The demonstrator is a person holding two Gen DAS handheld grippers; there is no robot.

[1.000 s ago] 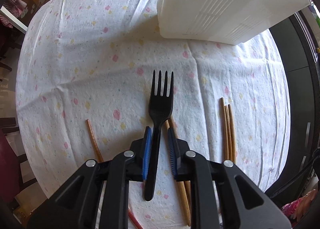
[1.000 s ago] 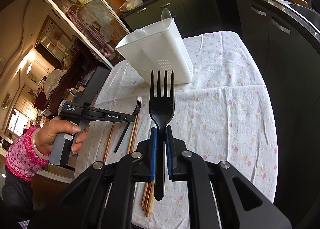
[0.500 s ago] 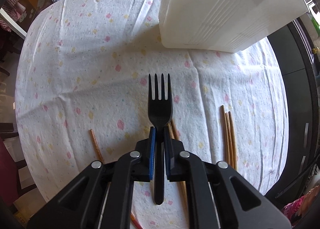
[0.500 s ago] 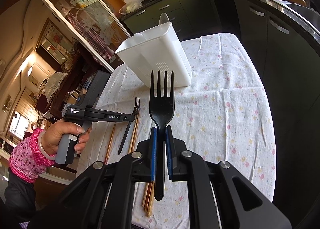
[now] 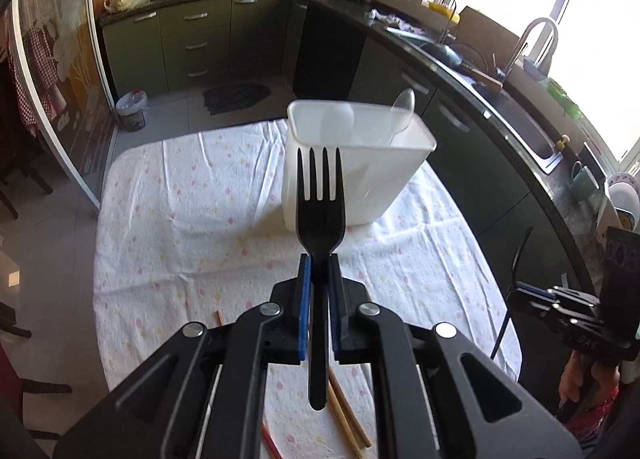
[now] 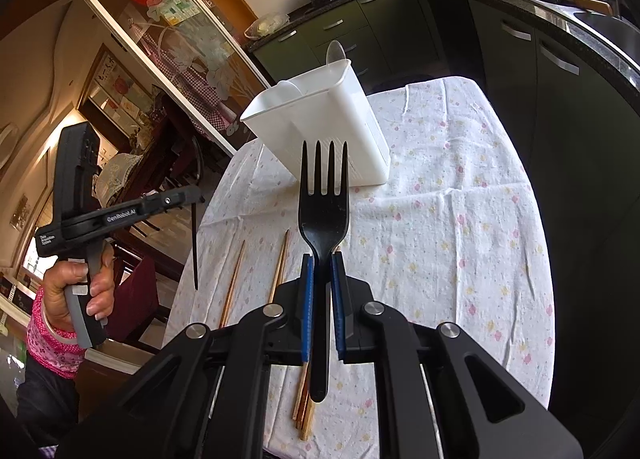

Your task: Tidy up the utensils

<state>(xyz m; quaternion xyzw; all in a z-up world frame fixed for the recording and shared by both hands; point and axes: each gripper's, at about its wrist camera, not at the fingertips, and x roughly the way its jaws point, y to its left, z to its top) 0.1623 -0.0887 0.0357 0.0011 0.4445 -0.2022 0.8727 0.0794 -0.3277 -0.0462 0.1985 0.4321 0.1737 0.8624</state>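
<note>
My left gripper (image 5: 319, 263) is shut on a black plastic fork (image 5: 320, 215), held above the table with its tines pointing at the white utensil holder (image 5: 360, 175). A clear spoon (image 5: 402, 107) stands in the holder. My right gripper (image 6: 322, 263) is shut on a second black fork (image 6: 323, 211), also raised and facing the holder (image 6: 320, 127). The left gripper also shows in the right wrist view (image 6: 188, 195), lifted at the left with its fork handle hanging down. Wooden chopsticks (image 6: 234, 279) lie on the floral tablecloth (image 6: 460, 219).
More chopsticks (image 5: 348, 415) lie under the left gripper near the table's front edge. Dark kitchen cabinets (image 5: 192, 43) and a counter with a sink (image 5: 524, 127) surround the table. A glass partition (image 6: 160, 43) and chairs stand to the left.
My left gripper closed on the fork lying on the cloth, lifted it off the table and tilted up level, so the holder's open top now shows. The right gripper held its fork nearly still.
</note>
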